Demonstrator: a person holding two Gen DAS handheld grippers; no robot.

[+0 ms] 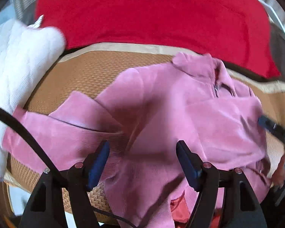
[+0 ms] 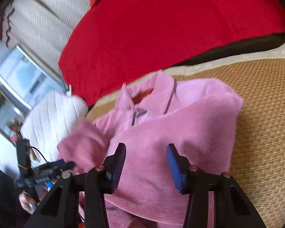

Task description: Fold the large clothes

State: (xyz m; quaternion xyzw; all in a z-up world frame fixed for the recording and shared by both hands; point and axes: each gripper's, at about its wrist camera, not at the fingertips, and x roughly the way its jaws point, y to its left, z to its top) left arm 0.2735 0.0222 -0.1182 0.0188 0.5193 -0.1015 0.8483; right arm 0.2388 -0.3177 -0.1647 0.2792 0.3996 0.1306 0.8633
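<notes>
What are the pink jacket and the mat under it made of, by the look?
Pink jacket: looks like fine-ribbed corduroy or velour, soft and matte; thin parallel ribs show across the folded sleeve, and there is a zip at the collar. Mat: looks woven, rattan or bamboo-like, tan, with a herringbone weave and a pale cloth border. Exact fibres cannot be told.
</notes>
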